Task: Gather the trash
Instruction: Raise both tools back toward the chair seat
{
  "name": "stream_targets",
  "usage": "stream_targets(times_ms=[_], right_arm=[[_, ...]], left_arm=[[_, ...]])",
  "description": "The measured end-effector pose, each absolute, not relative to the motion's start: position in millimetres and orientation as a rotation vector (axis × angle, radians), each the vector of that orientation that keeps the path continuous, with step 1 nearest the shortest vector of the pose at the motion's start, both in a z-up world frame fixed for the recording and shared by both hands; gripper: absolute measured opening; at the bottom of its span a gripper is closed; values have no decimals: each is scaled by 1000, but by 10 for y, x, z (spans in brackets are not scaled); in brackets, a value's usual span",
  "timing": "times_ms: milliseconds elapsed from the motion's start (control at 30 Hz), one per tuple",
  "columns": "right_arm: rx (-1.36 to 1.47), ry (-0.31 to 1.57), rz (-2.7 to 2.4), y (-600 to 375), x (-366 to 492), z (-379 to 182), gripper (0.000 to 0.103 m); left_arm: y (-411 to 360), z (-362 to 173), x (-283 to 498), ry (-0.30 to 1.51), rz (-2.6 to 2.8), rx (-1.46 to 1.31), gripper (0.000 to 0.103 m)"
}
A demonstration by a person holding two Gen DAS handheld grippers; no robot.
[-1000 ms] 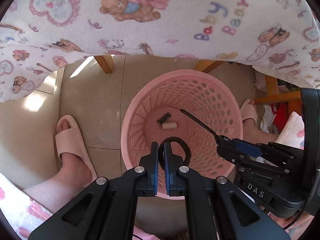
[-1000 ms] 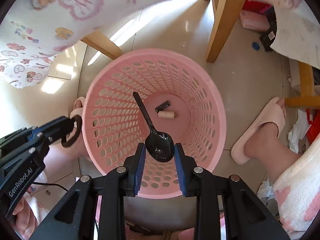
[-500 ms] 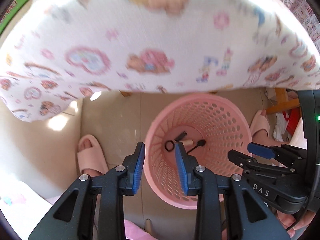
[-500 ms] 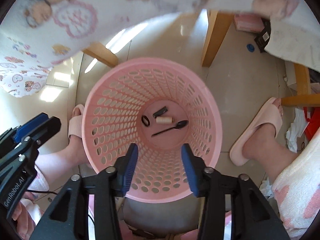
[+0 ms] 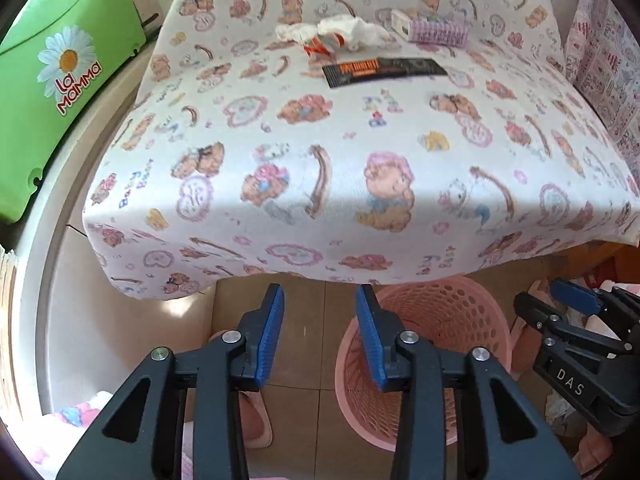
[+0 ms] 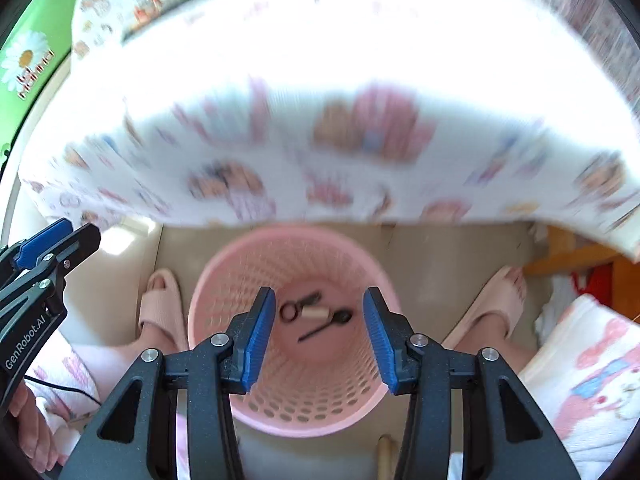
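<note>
A pink perforated basket (image 6: 224,292) stands on the floor under the table edge; it also shows in the left wrist view (image 5: 452,312). In it lie a black spoon (image 6: 326,324), a black ring (image 6: 289,312), a beige cork (image 6: 314,313) and a small dark piece (image 6: 311,299). My left gripper (image 5: 320,336) is open and empty, raised toward the table. My right gripper (image 6: 319,338) is open and empty above the basket. On the table's far side lie a crumpled white wrapper (image 5: 336,34), a black packet (image 5: 384,70) and a purple pack (image 5: 438,32).
A bear-print cloth (image 5: 320,160) covers the table and hangs over its edge. A green box (image 5: 60,76) stands at the left. The person's feet in pink slippers (image 6: 160,304) flank the basket. A wooden table leg (image 6: 568,260) is at the right.
Both grippers opened and dropped the black ring and the spoon into the basket. Both then rose; the left view now looks over the tabletop.
</note>
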State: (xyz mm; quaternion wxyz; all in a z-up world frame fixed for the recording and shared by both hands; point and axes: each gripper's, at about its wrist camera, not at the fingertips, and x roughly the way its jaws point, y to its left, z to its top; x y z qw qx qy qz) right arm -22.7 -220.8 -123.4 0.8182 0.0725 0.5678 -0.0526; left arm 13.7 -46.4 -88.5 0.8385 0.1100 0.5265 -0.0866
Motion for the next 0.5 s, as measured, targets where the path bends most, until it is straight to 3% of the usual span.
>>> stream_targets(times_ms=[67, 267, 500], right_arm=[[115, 1131, -140, -2166, -260, -1042, 54], [55, 944, -158, -2184, -279, -487, 54], [111, 897, -197, -2361, -179, -90, 54]], left_arm=[[-428, -752, 168, 1079, -184, 218, 36], [-280, -312, 306, 949, -158, 178, 38], [-209, -39, 460, 872, -143, 121, 40]])
